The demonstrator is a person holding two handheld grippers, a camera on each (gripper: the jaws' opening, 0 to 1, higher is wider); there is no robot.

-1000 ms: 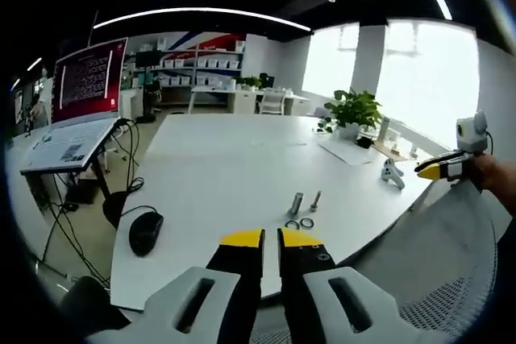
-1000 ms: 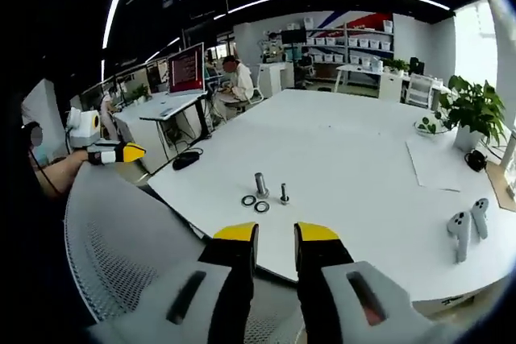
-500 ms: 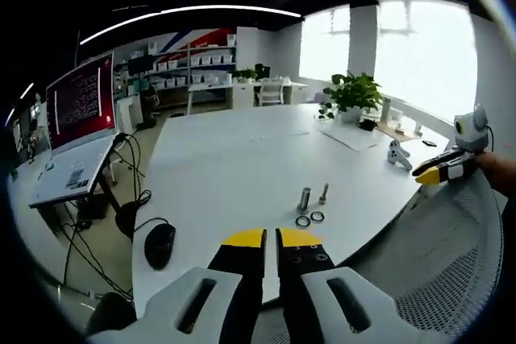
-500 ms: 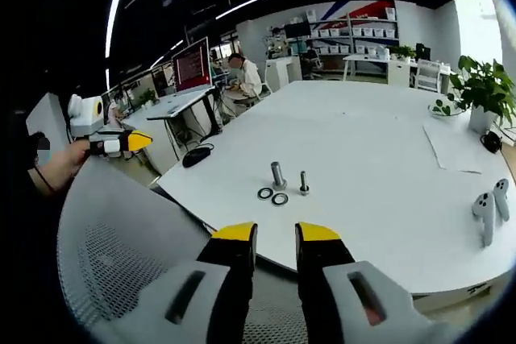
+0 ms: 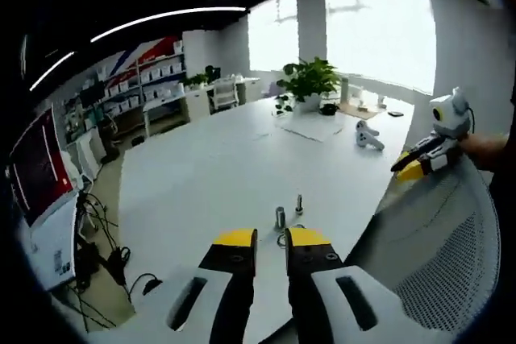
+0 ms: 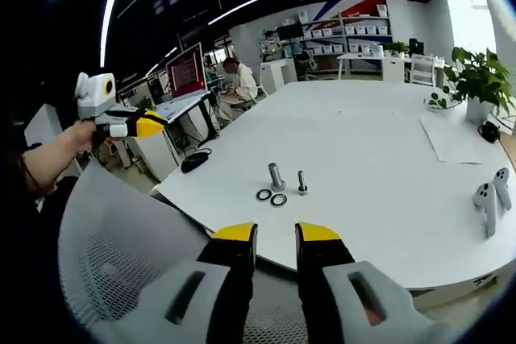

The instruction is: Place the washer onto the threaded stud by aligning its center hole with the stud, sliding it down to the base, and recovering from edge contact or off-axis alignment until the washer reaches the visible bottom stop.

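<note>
Hovering short of the white surface (image 6: 379, 151), both grippers are well back from the parts, over the mesh chair back (image 6: 121, 255). The right gripper (image 6: 276, 235) has its jaws slightly apart and empty; the left gripper (image 5: 271, 238) likewise shows a narrow gap with nothing between its jaws.

Two washers (image 6: 272, 197) lie flat side by side on the surface, just in front of a stout upright stud (image 6: 276, 175) and a thinner bolt (image 6: 302, 182) standing beside it.

The likely trouble is the pickup: a thin ring lying flat gives the jaws almost no edge, so it could skid away or knock its neighbour. The stud and bolt stand unsupported, as far as can be seen, so a glancing touch may topple one. With two posts close together, the washer could be aimed at the wrong one. A tilted washer would probably catch on the threads and jam partway.
</note>
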